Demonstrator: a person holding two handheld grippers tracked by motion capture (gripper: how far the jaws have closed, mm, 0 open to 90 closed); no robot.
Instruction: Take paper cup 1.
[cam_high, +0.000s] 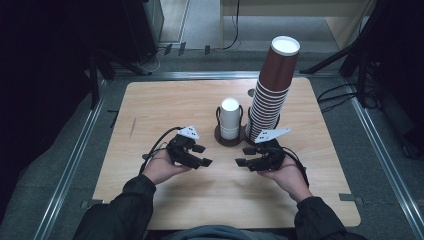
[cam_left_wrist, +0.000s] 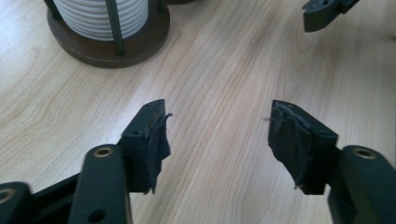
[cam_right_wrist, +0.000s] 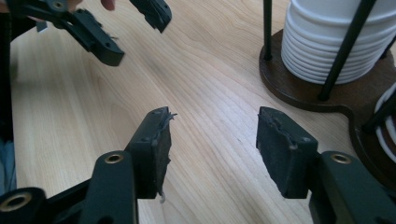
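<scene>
Both grippers wide open, holding nothing: left gripper (cam_high: 199, 155), right gripper (cam_high: 246, 156). Short white cup stack (cam_high: 230, 118) nearest; approach level, jaws straddling the top cup

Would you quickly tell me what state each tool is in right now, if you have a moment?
Left tool: open, holding nothing, above the bare table.
Right tool: open, holding nothing, beside the cup holder.

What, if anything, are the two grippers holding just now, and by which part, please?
Nothing is held. The left gripper and the right gripper both stand open over the bare table, short of the white cups and brown cups.
</scene>
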